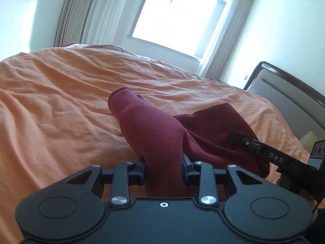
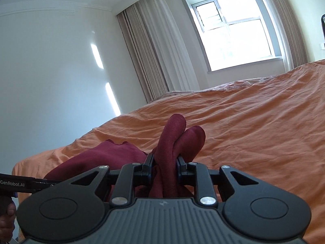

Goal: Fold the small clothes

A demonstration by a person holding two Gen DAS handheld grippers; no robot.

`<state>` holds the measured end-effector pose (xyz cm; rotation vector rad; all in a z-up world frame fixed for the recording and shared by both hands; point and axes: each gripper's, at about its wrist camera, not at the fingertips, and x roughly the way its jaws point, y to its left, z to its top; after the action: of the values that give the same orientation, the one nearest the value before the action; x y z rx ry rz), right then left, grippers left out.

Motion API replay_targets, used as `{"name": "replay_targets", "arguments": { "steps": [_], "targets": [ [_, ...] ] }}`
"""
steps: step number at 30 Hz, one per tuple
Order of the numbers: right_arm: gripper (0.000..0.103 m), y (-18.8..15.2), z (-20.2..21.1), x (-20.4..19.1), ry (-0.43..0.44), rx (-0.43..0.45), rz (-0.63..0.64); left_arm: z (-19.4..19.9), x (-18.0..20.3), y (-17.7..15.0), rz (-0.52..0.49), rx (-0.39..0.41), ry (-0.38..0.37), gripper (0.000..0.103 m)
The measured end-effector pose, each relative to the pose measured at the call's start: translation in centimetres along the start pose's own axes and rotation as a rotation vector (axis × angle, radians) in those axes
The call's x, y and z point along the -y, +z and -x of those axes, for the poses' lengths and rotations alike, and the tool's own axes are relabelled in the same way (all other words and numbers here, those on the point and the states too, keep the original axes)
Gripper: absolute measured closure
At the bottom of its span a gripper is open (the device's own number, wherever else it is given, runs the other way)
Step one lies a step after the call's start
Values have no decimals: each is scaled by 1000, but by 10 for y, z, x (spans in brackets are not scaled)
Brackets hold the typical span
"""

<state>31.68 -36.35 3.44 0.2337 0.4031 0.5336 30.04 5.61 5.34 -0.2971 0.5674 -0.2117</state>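
Note:
A small dark red garment point(image 1: 158, 134) hangs between both grippers just above the orange bedsheet point(image 1: 61, 101). My left gripper point(image 1: 163, 165) is shut on a bunched ribbed part of it, which sticks up past the jaws. My right gripper point(image 2: 164, 167) is shut on another bunched edge of the garment point(image 2: 172, 142), with two folds poking up. The rest of the cloth point(image 2: 97, 160) sags toward the left. The right gripper's finger point(image 1: 264, 150) shows at the right of the left wrist view. The left gripper's finger point(image 2: 24, 184) shows at the left edge of the right wrist view.
The wrinkled orange sheet point(image 2: 254, 122) covers the whole bed. A grey padded headboard point(image 1: 288, 97) with a dark frame stands at the right. A bright window point(image 2: 233, 32) with curtains point(image 2: 154, 46) is beyond the bed, and a white wall point(image 2: 50, 71) at the left.

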Motion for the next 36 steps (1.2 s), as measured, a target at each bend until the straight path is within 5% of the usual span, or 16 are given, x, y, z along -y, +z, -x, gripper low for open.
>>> {"name": "replay_targets", "arguments": {
  "steps": [6, 15, 23, 28, 36],
  "targets": [
    [76, -19, -5, 14, -55, -71, -28, -10, -22, -16, 51, -35, 10, 68],
    [55, -19, 8, 11, -116, -67, -2, -10, -22, -23, 75, -40, 30, 56],
    [16, -14, 42, -4, -144, 6, 53, 11, -16, -24, 59, 10, 87, 19],
    [2, -13, 76, -29, -130, 88, 114, 36, -11, -28, 58, 63, 99, 5],
    [0, -24, 134, -60, -122, 202, 130, 93, 4, -46, 4, 165, 134, 1]
  ]
}}
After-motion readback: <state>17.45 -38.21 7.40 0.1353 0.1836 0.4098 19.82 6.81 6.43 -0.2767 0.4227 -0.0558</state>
